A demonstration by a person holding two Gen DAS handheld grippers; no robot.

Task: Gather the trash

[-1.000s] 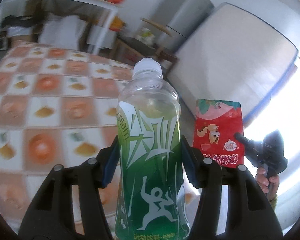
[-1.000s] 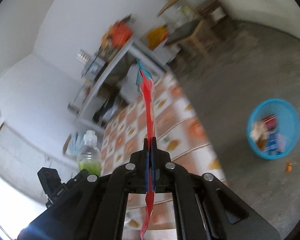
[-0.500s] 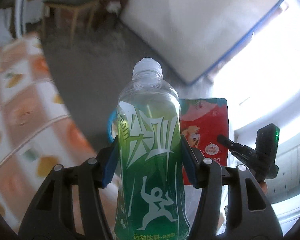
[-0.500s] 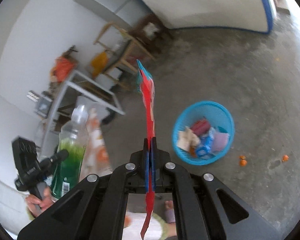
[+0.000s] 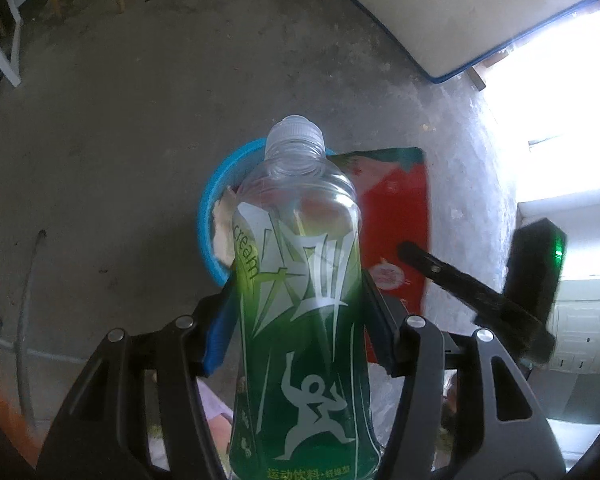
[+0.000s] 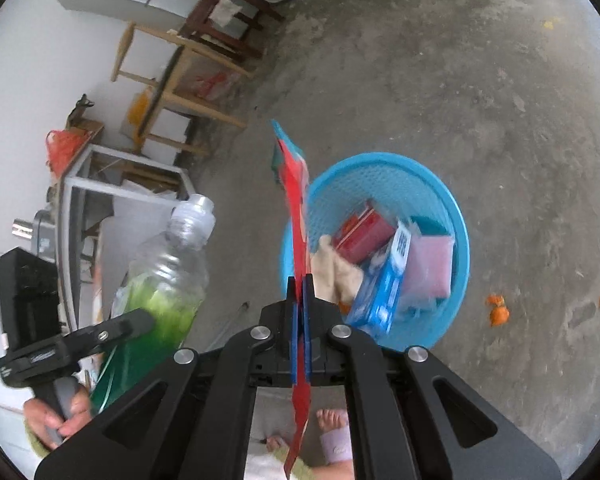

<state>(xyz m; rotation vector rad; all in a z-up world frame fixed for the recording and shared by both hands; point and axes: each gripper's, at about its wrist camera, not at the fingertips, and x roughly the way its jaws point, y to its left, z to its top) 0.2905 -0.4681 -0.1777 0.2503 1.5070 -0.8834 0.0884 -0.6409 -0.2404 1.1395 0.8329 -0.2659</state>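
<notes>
Green-labelled plastic bottle [image 5: 300,280]: white cap on, clear upper part, held upright in the left gripper [image 5: 300,320], whose jaws press on both sides of its body. In the left wrist view the bottle stands in front of the blue basket [image 5: 216,196], which sits on the concrete floor [image 5: 120,120].

Red snack wrapper [image 6: 298,216]: seen edge-on, pinched flat between the pressed-together blue pads [image 6: 290,344] of the right gripper [image 6: 299,312], its top end rising in front of the basket rim [image 6: 380,160] on the near left side.

Basket contents: a red box [image 6: 360,236], a blue-and-white packet [image 6: 384,292], a pink packet [image 6: 428,268], and crumpled beige paper [image 6: 336,268].

Orange scraps [image 6: 498,310] lie on the floor to the right of the basket, apart from it. Wooden stools [image 6: 204,40] stand by the wall.
</notes>
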